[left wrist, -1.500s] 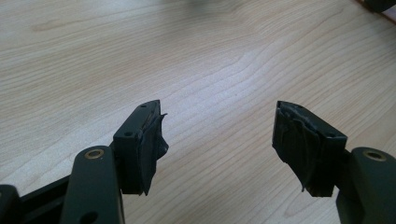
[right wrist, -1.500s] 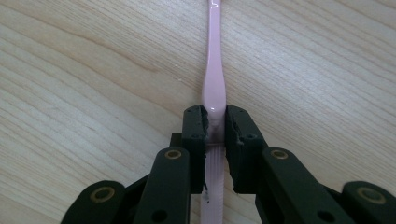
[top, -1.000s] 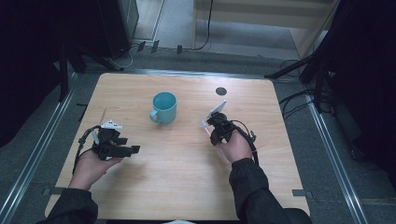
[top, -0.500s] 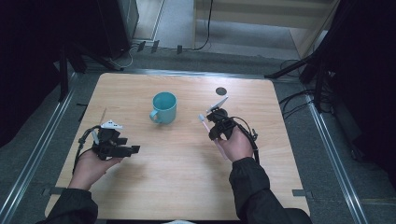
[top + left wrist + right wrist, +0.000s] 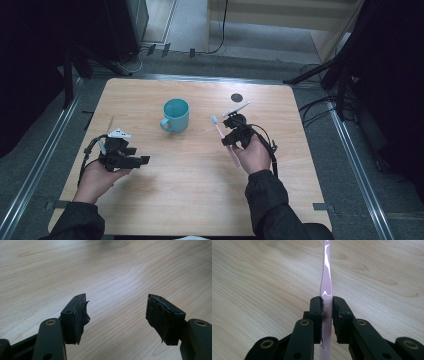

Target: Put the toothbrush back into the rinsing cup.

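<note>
1. high view: a person's two forearms come in from the bottom edge over a pale wooden surface [image 5: 190, 190]. the right claw [image 5: 231, 134] is clamped on a pink toothbrush [image 5: 226, 142], which sits just off the wood with its pale head toward a teal mug [image 5: 175, 115] nearby, probably its destination. the left claw [image 5: 142, 161] rests well apart near the left edge, likely waiting. the mug's inside is too shadowed to judge, and a small dark disc [image 5: 236, 97] beyond it is too small to identify.

2. left gripper view: the left claw [image 5: 116, 315] stands wide open with nothing between its taped pads [image 5: 160, 317], just bare wood grain below. the top of the picture blurs out.

3. right gripper view: the right claw [image 5: 327, 307] pinches the toothbrush [image 5: 326, 282] at its ribbed grip, so the neck runs straight ahead. the bristle end is cut off by the top edge.
</note>
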Motion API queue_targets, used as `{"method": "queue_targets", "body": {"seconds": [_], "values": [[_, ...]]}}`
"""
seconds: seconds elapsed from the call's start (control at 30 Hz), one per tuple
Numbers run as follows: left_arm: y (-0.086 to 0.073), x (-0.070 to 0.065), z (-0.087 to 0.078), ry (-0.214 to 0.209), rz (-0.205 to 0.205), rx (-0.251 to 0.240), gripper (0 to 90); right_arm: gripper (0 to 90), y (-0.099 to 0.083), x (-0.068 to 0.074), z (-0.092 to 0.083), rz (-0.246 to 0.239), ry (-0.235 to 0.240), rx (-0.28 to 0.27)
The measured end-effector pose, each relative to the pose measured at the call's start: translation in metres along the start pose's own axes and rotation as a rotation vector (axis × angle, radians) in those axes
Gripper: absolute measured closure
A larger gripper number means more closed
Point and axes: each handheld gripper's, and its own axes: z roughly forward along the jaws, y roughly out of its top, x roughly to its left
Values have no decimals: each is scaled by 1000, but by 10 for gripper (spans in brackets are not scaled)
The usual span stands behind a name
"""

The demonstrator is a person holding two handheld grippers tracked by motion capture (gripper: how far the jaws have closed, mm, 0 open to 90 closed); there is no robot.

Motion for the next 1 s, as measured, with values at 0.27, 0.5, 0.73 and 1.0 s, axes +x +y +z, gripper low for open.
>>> {"method": "queue_targets", "body": {"seconds": [0.27, 0.5, 0.73, 1.0], "values": [[0, 0, 1, -1, 5, 5, 332, 792, -2, 1, -7, -12, 31, -52], [0, 0, 0, 1, 1, 2, 333, 792, -5, 3, -12, -43, 43, -121], [0, 0, 0, 1, 0, 1, 332, 792, -5, 9, -19, -59, 57, -200], [0, 1, 0, -1, 0, 0, 332, 792, -4, 13, -27, -98, 76, -282]]}}
